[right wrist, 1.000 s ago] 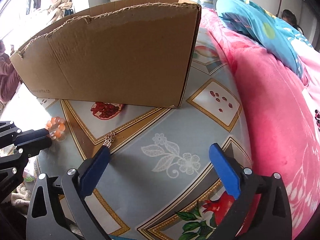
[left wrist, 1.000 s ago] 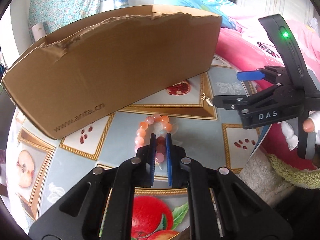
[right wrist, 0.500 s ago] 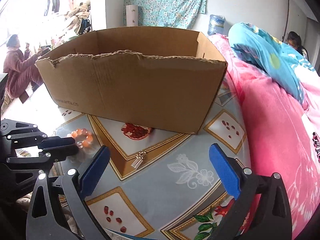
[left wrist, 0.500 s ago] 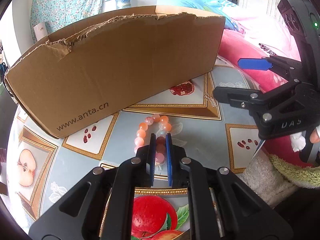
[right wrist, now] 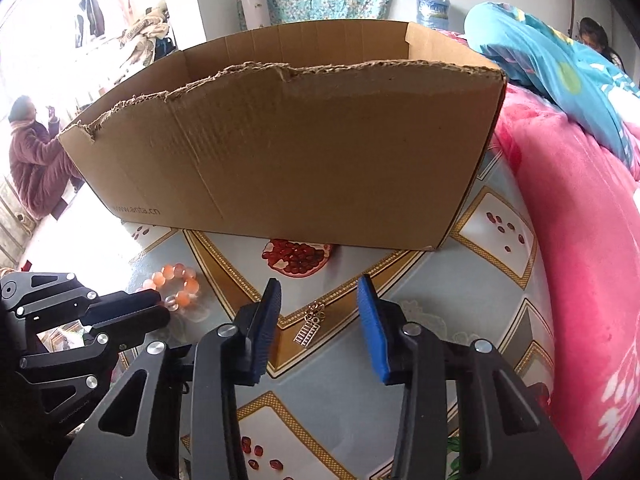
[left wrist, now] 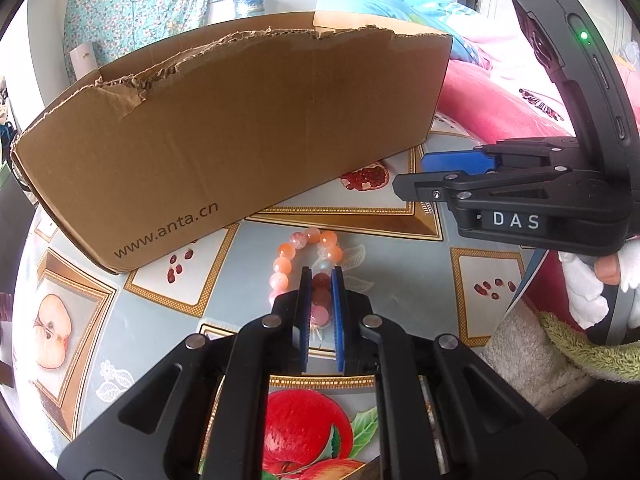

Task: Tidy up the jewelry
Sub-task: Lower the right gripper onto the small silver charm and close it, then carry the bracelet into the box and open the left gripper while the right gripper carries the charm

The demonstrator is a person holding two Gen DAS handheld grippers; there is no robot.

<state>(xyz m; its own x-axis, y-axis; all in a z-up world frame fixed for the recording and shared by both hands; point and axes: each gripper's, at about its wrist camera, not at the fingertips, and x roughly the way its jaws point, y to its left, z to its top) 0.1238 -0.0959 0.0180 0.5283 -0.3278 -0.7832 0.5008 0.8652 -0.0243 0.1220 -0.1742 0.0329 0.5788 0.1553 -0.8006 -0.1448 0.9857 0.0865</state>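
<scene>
Left fingers clamping on the near side of a bracelet, pads almost together with the red beads pinched between them; rest of the bead loop lying on the table just ahead of the tips. Right fingers standing apart, having just been closing, with a charm lying flat on the table between them, touched by neither pad. Left gripper sitting off to the left of the right fingers, bracelet showing beyond its tips. Ahead of both pairs of fingers, a box standing open-topped on the table, its near rim torn. To the right of the right fingers, a pink blanket running along the table edge. Gloved hand gripping the right gripper handle.
</scene>
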